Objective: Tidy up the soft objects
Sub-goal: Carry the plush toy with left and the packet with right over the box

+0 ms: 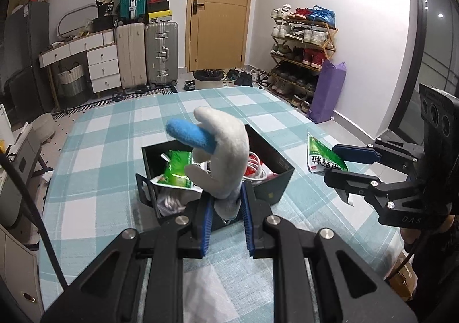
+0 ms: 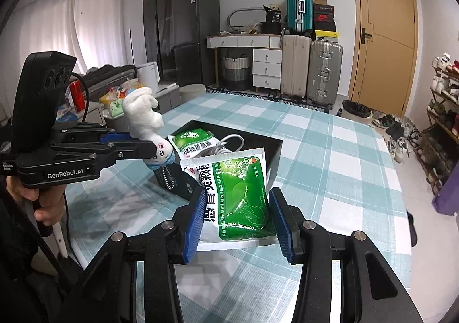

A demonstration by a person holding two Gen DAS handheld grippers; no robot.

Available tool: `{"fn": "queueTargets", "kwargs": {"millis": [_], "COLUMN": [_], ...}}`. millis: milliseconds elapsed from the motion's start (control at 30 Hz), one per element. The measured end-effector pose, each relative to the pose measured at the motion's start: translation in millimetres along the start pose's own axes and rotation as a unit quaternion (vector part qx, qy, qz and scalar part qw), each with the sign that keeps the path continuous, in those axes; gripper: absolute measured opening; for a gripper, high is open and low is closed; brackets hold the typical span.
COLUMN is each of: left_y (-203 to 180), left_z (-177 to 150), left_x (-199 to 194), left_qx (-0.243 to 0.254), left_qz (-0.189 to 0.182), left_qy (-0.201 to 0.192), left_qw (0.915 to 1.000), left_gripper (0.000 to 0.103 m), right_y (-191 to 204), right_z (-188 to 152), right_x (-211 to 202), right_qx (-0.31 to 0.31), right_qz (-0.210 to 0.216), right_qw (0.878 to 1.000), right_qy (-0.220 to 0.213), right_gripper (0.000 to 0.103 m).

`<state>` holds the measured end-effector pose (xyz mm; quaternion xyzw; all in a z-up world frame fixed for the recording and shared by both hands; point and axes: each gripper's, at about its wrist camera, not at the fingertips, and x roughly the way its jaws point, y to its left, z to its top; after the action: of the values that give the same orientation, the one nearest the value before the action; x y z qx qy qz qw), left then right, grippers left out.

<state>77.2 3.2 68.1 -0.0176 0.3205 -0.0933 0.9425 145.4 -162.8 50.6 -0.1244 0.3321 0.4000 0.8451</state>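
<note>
Box (image 1: 275, 179) on the table (image 1: 109, 156), packets (image 1: 175, 171) and cable (image 1: 255, 165) inside; suitcases (image 1: 146, 53) behind.

Plush toy (image 1: 226, 151): I note white with a blue limb.
Sachet (image 2: 241, 196): green and white.
Box (image 1: 275, 179): black.
Tablecloth (image 1: 114, 133): teal-and-white check.
Gripper pads (image 2: 192, 225): blue.

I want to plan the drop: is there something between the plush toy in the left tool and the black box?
Nothing visible blocks it. The left tool holds the plush toy just above the near edge of the open black box. Inside lie a green sachet and a white cable, with no lid over them.
</note>
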Motion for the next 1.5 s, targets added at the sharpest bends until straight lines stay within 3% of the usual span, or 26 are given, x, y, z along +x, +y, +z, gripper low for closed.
{"fn": "queueTargets", "kwargs": {"millis": [467,1500], "left_y": [12.3,20.3], "left_z": [17.6,28.6], "left_x": [18.3,91.4], "left_qx": [-0.01,-0.015], "left_qz": [0.004,-0.017], "left_qy": [0.006,0.08], "left_qw": [0.9999,0.9965], "left_gripper": [0.017,0.017], "right_y": [-4.9,-38.1], "right_z": [21.7,54.9], "right_x": [21.5,102.1], "right_qx": [0.041,0.107], "right_qz": [0.004,0.039], "right_qw": [0.999,0.993], "right_qy": [-0.011,0.005], "right_gripper": [0.045,0.045]}}
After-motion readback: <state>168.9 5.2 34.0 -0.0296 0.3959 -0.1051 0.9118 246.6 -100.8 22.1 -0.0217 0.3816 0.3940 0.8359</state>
